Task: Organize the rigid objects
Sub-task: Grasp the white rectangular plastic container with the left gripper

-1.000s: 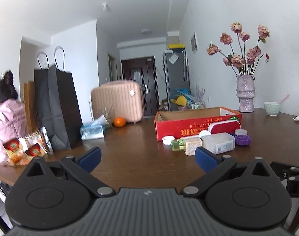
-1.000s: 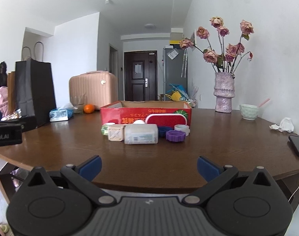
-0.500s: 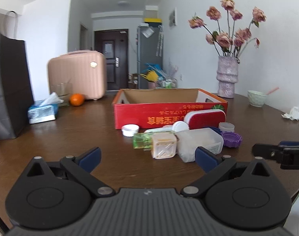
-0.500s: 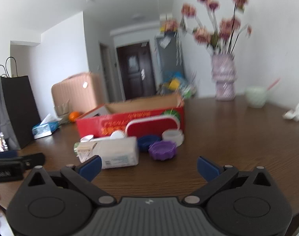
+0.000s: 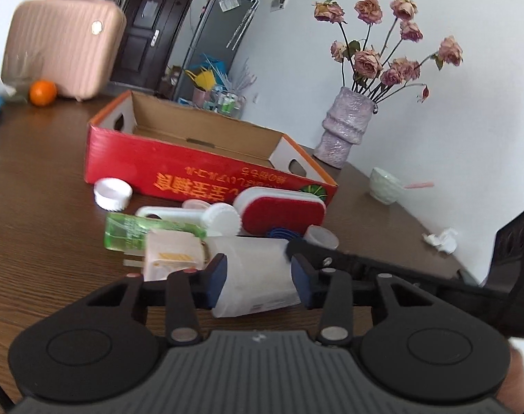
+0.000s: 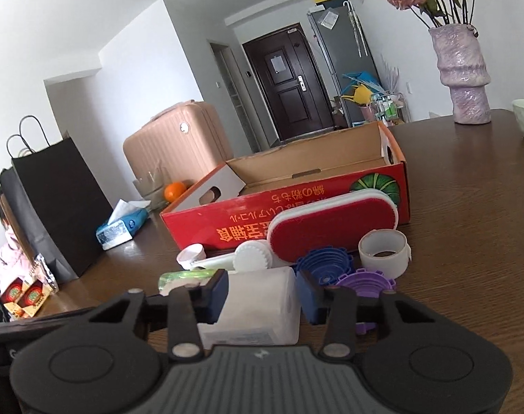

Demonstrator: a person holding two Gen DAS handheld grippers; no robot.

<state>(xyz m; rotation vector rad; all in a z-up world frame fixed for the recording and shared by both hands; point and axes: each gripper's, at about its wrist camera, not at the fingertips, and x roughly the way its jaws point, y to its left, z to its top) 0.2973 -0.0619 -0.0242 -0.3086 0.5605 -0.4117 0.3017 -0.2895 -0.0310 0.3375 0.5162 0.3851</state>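
Note:
A translucent white plastic box [image 5: 255, 276] lies on the brown table in front of an open red cardboard box [image 5: 207, 172]. My left gripper [image 5: 258, 276] has closed on its sides, blue pads touching it. My right gripper [image 6: 262, 293] grips the same white box [image 6: 258, 307] from the other end. Around it lie a green clear case [image 5: 134, 231], a beige cube [image 5: 172, 255], white caps [image 5: 112, 193], a red-and-white oval case [image 5: 282, 214], blue [image 6: 324, 265] and purple [image 6: 369, 283] lids and a tape roll [image 6: 382, 250].
A purple vase with dried roses [image 5: 344, 131] and a pale bowl [image 5: 382, 186] stand at the right. A crumpled tissue [image 5: 441, 239] lies near the table edge. An orange [image 5: 43, 92], a pink suitcase [image 5: 62, 45], a tissue pack [image 6: 120, 227] and a black bag [image 6: 58, 203] are at the left.
Both grippers moved forward and down to the pile and closed from wide open onto the white plastic box, one at each end.

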